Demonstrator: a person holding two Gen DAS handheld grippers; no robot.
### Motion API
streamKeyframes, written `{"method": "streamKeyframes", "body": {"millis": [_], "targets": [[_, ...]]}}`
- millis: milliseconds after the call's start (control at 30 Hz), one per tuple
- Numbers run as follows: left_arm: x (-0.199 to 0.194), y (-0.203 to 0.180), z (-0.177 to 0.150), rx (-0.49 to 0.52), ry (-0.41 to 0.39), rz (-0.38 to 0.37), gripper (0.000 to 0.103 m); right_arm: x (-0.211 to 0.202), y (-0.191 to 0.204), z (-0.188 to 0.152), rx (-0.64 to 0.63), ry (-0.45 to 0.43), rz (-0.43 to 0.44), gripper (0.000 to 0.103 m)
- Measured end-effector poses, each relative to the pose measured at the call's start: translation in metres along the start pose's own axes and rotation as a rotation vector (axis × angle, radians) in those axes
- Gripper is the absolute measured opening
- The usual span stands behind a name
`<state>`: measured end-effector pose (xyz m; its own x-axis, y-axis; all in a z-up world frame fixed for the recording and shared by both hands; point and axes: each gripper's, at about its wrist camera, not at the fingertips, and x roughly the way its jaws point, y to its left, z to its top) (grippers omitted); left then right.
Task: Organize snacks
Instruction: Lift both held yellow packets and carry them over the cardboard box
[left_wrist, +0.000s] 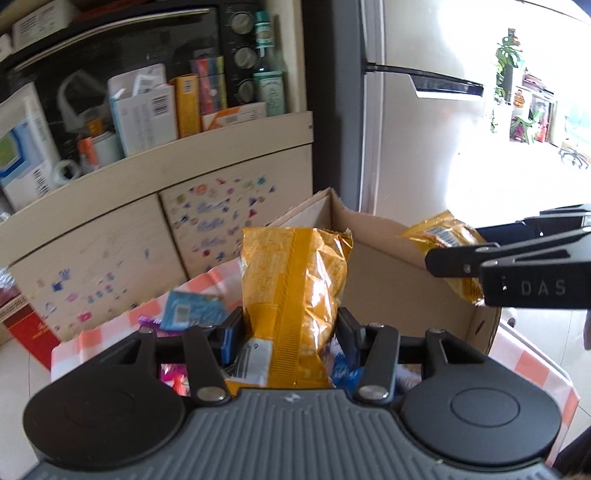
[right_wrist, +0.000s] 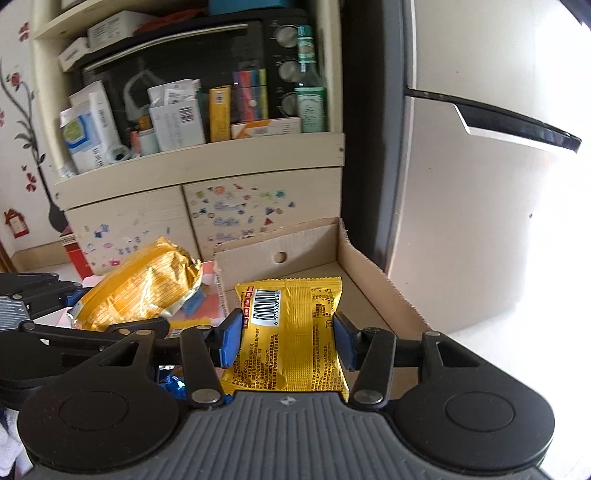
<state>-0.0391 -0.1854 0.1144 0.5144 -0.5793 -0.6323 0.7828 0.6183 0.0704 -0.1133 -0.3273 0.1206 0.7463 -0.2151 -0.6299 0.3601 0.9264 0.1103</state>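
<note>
My left gripper (left_wrist: 290, 334) is shut on a yellow snack bag (left_wrist: 295, 295) and holds it upright above the table, left of a cardboard box (left_wrist: 388, 266). My right gripper (right_wrist: 290, 338) is shut on a second yellow snack bag (right_wrist: 295, 332), barcode up, over the open box (right_wrist: 369, 280). The right gripper (left_wrist: 480, 266) and its bag (left_wrist: 443, 232) show at right in the left wrist view. The left gripper's bag (right_wrist: 140, 288) shows at left in the right wrist view.
Small blue and pink snack packets (left_wrist: 192, 310) lie on the pink-checked tablecloth (left_wrist: 107, 332). A sticker-covered cabinet (right_wrist: 229, 206) with cluttered shelves and a black oven (right_wrist: 177, 62) stands behind. A white fridge (right_wrist: 480, 184) is at right.
</note>
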Motion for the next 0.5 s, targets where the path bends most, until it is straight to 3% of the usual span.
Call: {"method": "streamKeyframes", "body": {"millis": [267, 500], "targets": [[0.037, -0.018, 0.017, 0.043, 0.021, -0.053, 0.051, 0.014, -0.01, 0.007, 0.011, 0.027, -0.028, 0.058], [0.07, -0.02, 0.016, 0.009, 0.063, -0.084, 0.051, 0.028, -0.025, 0.008, 0.046, 0.075, -0.083, 0.058]]}}
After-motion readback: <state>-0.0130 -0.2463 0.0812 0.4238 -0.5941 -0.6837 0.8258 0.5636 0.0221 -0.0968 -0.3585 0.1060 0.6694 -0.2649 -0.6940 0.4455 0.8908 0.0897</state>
